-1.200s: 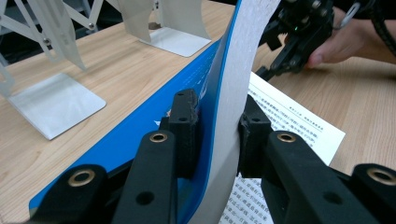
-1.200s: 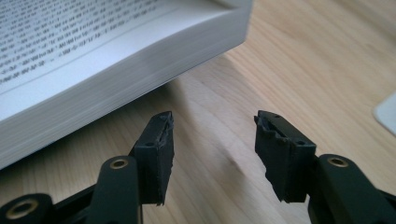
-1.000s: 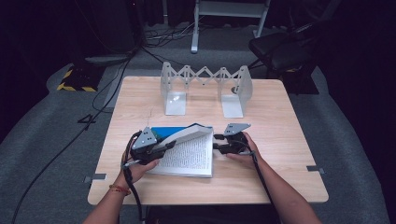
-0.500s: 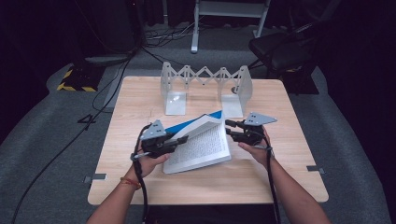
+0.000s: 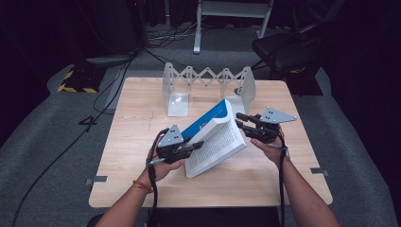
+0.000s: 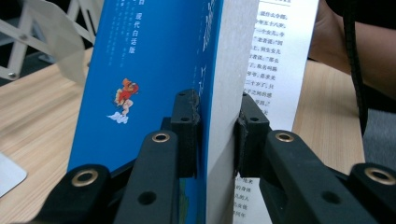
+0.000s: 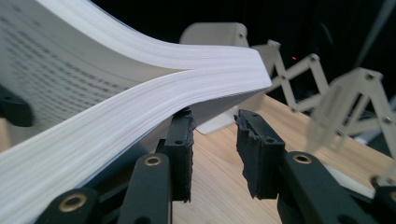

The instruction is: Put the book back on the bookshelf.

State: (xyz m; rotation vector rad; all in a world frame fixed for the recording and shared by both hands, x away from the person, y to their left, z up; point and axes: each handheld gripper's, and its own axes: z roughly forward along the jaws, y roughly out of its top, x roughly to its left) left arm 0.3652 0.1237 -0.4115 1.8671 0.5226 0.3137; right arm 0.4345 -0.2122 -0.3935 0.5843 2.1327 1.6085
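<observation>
Since a second ago the book (image 5: pixel 215 142) has been tipped up off the counter (image 5: pixel 142 109): then it lay nearly flat and open, now it is raised on a slant, blue cover toward the far-left, printed pages toward the person. Both hands have been lifted with it, the right one more.

The left gripper (image 5: pixel 196 145) is clamped on the book's lower edge. In the left gripper view its fingers (image 6: pixel 187 126) are seen pressed on the blue cover at one side and on the page block at the other, a firm hold. The right gripper (image 5: pixel 241 120) is at the book's upper corner; its fingers have just been closing, yet in the right gripper view a gap is left between them, with only bare counter seen in it. One finger (image 7: pixel 180 144) appears to sit under the fanned pages, propping them rather than pinching, though actual contact cannot be confirmed from this angle.

The step in hand looks like standing the book up for the folding rack (image 5: pixel 208 85) behind it. It is best done with the left hold kept unchanged as the pivot, the loose pages gathered before the right fingers are shut, and the book swung upright slowly, so that no leaf is creased and the rack's end plate (image 5: pixel 247 87) is not knocked.
</observation>
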